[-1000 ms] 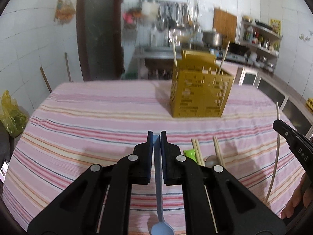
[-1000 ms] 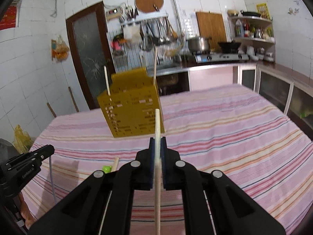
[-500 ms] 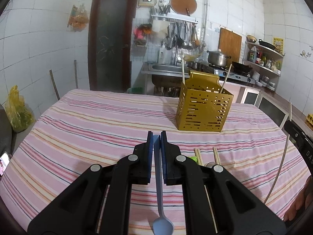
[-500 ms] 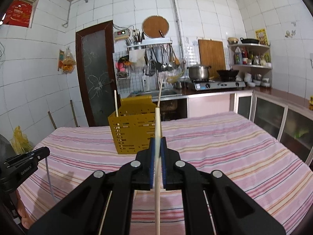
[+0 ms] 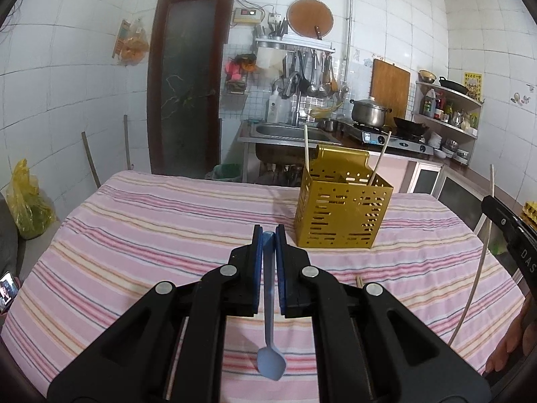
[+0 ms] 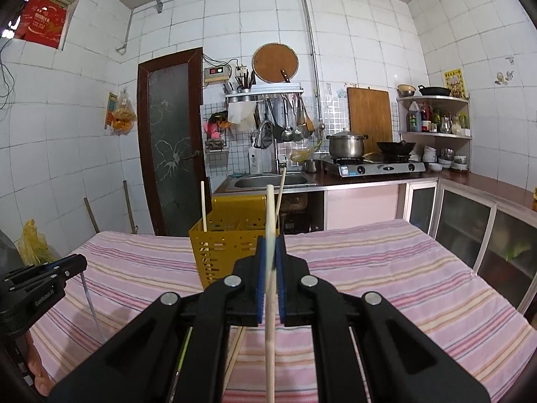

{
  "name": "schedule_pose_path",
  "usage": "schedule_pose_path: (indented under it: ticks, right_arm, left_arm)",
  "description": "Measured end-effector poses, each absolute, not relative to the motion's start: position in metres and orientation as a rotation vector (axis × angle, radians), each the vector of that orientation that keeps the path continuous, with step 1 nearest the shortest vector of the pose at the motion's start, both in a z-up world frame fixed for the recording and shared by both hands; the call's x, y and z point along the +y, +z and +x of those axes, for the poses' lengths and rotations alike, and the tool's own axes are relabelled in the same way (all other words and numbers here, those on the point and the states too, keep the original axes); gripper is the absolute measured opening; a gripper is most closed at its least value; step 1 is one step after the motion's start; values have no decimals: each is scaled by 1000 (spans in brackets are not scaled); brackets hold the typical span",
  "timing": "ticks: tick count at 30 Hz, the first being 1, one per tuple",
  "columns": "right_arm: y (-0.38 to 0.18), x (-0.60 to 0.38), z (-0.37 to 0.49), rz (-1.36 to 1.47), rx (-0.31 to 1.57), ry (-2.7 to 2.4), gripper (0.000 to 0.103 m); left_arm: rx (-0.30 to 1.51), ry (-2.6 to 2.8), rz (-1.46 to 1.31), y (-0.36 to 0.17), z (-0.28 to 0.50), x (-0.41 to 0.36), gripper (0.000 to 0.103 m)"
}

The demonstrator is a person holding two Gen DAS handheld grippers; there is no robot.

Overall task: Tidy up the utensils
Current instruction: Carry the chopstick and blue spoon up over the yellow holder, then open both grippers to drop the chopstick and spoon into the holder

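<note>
Pink-striped cloth covers desk | white-tiled kitchen, sink behind | gold caddy on desk | left tongs clamp blue spoon | right tongs clamp chopstick

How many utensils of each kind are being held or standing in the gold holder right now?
Chopsticks: 3, two in the holder, one in the right gripper.
Spoon: 1, in the left gripper.
Total: 4.

obstacle: gold caddy with chopsticks | bare tablecloth left
</note>
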State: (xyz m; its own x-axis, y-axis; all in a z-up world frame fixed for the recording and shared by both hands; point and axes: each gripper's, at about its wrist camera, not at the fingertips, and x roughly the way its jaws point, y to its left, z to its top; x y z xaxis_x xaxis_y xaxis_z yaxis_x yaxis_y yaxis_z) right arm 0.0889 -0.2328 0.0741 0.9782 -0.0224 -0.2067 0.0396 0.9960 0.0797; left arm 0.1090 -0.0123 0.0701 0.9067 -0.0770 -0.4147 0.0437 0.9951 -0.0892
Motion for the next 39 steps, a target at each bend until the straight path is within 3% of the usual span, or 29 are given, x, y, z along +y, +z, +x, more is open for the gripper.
schedule_pose_path:
  ticks: [12,30,39]
  right_arm:
    - [84,-238,119,75,206,-42,6]
    - [185,-230,232,88,-10,-22,6]
    - [166,-231,302,86,-61,-14,6]
  left_arm:
    - [389,-95,-65,90,135,-27,6]
    - [187,-180,-149,200,250,-64,6]
    - [250,-182,-176,163,326,-74,6]
